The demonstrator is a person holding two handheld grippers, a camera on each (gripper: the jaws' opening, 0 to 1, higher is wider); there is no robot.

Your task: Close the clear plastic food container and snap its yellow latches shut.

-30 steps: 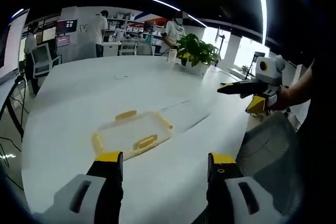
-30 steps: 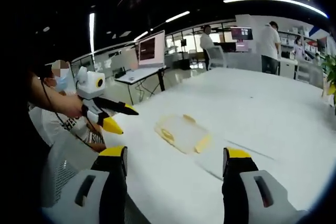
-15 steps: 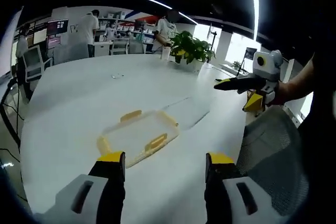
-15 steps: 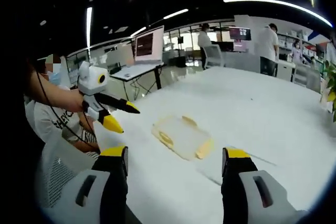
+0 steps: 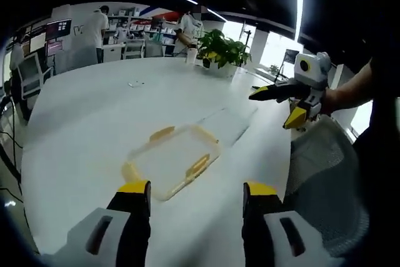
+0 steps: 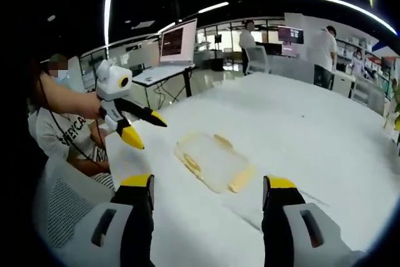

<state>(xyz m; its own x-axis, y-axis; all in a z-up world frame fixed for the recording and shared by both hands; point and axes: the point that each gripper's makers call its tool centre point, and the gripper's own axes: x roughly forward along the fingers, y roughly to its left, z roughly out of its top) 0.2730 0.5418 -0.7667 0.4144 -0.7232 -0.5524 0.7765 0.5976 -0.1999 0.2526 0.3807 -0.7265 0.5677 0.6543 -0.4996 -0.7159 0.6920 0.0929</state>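
While both tongs (image 5: pixel 190 193) (image 6: pixel 207 186) hover apart, clear container (image 5: pixel 172 161) on white table (image 5: pixel 81 123), yellow latches (image 5: pixel 197 165).

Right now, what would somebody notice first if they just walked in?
Probably the clear container with yellow latches, lying alone on the big white table. Both yellow-tipped grippers hang open above the table's near edge, the left gripper and the right gripper. A leafy plant sits at the far side.

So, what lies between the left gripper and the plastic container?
Only bare white table lies between the left gripper and the container, seen in the left gripper view.
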